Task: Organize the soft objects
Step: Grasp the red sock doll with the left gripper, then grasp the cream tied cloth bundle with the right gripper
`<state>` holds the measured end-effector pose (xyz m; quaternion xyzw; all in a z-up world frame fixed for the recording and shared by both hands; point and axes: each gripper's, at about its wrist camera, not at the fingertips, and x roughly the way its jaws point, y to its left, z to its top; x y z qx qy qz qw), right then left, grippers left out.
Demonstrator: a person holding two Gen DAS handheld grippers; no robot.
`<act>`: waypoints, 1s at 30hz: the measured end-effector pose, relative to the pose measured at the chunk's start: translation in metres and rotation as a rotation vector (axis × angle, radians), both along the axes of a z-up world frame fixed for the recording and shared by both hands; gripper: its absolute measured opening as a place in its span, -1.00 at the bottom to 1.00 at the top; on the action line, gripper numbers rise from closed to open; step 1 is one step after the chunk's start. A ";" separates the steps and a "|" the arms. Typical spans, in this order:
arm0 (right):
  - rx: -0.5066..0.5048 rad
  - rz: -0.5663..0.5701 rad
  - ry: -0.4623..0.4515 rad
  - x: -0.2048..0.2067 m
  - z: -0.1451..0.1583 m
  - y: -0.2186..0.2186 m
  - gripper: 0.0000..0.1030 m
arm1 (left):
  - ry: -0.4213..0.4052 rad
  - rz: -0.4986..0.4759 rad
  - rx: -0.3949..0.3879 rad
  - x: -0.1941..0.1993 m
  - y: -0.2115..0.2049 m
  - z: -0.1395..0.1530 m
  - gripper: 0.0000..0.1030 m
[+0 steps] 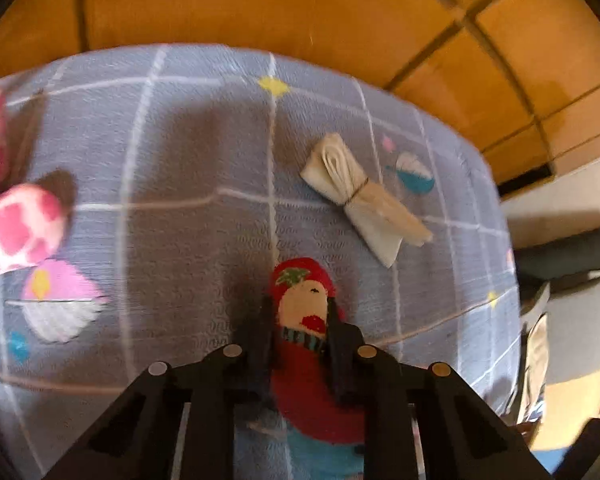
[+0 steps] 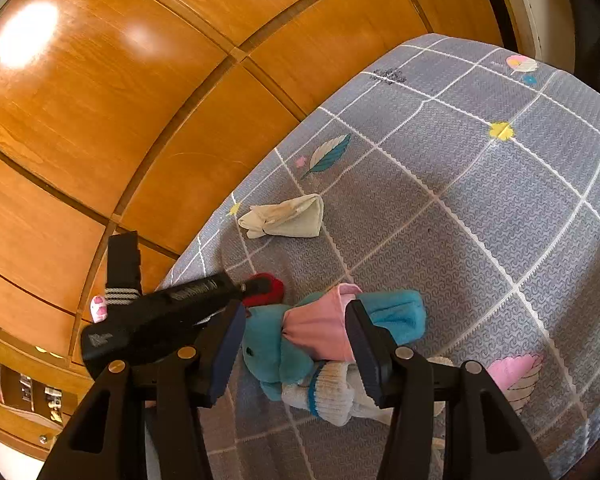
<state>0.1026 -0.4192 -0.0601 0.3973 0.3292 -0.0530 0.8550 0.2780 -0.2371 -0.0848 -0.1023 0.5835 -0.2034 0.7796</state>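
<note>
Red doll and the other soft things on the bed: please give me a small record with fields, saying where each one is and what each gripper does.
surface: grey checked bedcover
red doll: lies on the bedcover, pinched at the neck
left gripper: shut on the red doll
right gripper: open, one finger on each side of the teal plush toy, pads not pressing
teal plush toy: lies flat, pink cloth around its middle
white sock: beside the teal plush toy
cream cloth bundle: tied in the middle, apart from both grippers
pink spotted plush: at the left edge of the left wrist view
</note>
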 end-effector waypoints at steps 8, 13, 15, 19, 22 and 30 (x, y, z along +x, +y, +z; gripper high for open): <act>-0.019 -0.012 0.010 -0.001 0.000 0.000 0.02 | -0.228 -0.039 0.103 -0.063 0.069 0.029 -0.58; -0.036 -0.016 0.025 0.000 -0.001 0.002 0.02 | -0.312 -0.083 0.243 -0.114 0.098 0.005 -0.58; -0.048 -0.017 0.033 0.000 -0.001 0.002 0.02 | -0.355 -0.106 0.301 -0.131 0.104 -0.012 -0.54; -0.096 -0.015 0.044 0.002 0.000 0.006 0.02 | -0.473 -0.134 0.310 -0.149 0.107 -0.023 -0.48; -0.125 -0.020 0.050 0.001 0.001 0.007 0.02 | -0.498 -0.118 0.286 -0.149 0.108 -0.027 -0.48; -0.238 0.087 0.109 0.021 0.006 0.025 0.02 | -0.479 -0.096 0.181 -0.148 0.120 -0.029 -0.48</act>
